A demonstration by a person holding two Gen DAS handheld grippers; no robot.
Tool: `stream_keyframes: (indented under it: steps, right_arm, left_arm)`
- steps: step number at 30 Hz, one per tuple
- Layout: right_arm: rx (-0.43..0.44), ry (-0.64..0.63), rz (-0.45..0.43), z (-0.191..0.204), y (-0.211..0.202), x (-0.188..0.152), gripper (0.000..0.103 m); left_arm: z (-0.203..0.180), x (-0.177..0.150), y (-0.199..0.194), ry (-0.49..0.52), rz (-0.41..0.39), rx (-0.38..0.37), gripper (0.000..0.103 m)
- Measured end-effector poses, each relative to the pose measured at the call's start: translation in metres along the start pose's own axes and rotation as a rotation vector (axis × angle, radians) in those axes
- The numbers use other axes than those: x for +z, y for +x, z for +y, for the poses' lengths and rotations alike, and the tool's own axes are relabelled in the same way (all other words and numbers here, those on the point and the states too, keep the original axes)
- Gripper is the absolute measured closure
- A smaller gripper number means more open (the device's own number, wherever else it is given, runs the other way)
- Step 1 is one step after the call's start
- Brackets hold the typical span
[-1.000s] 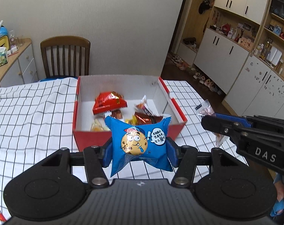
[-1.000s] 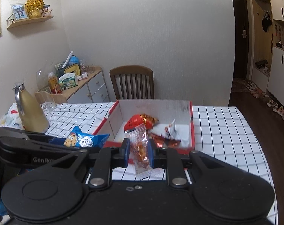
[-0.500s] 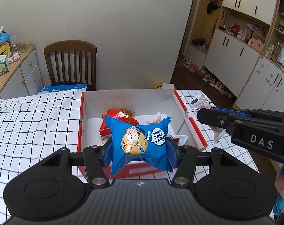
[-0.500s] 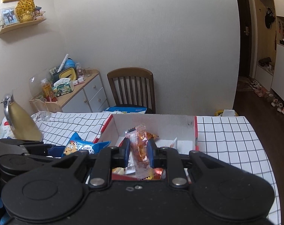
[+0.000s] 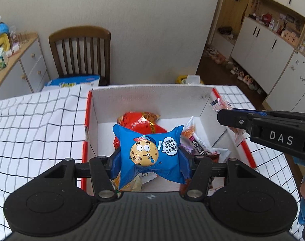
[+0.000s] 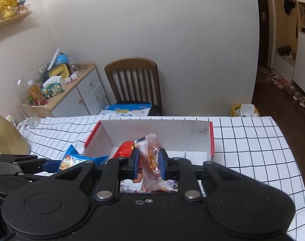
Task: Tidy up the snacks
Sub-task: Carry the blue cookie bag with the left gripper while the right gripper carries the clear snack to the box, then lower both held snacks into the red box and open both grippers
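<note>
Both hand-held grippers have moved forward since a second ago and now sit over the open box, which fills more of each view than before.

Left wrist view: the left hand-held gripper (image 5: 150,160) pinches a blue cookie packet (image 5: 149,153) by its two sides, at the centre of the frame. The packet hangs above the box (image 5: 152,98), a red carton with white inner walls on a table (image 5: 37,124) covered in a black-and-white checked cloth. Inside the box, behind the packet, lies a red packet (image 5: 140,120); to its right lies a white and orange packet (image 5: 194,140). At the right edge, the right hand-held gripper (image 5: 228,118) reaches in over the box's right wall.

Right wrist view: the right hand-held gripper (image 6: 149,164) is nearly pressed together, pinching a clear sachet (image 6: 151,160) of orange-brown snack that stands upright at centre frame, above the box's near part. The blue cookie packet shows at lower left, in the other gripper. A wooden chair (image 6: 134,82) stands behind the table.
</note>
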State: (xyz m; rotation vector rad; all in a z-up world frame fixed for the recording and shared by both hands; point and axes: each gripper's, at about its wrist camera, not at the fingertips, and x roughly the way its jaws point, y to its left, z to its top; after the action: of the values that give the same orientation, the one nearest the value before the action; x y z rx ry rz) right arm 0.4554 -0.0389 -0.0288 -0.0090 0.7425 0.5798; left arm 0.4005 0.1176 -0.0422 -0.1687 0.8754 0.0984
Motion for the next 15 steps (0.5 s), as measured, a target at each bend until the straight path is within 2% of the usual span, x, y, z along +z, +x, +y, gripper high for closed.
stream_keyframes:
  steps: [6,15]
  right_arm:
    - [-0.01,0.023,0.058,-0.007,0.033,0.0,0.084]
    - [-0.024,0.042,0.13,-0.014,0.066,-0.007,0.084]
  left_arm:
    - [0.005,0.001,0.029,-0.022,0.067,-0.009,0.047]
    - [-0.001,-0.005,0.057,-0.001,0.122,0.005,0.047]
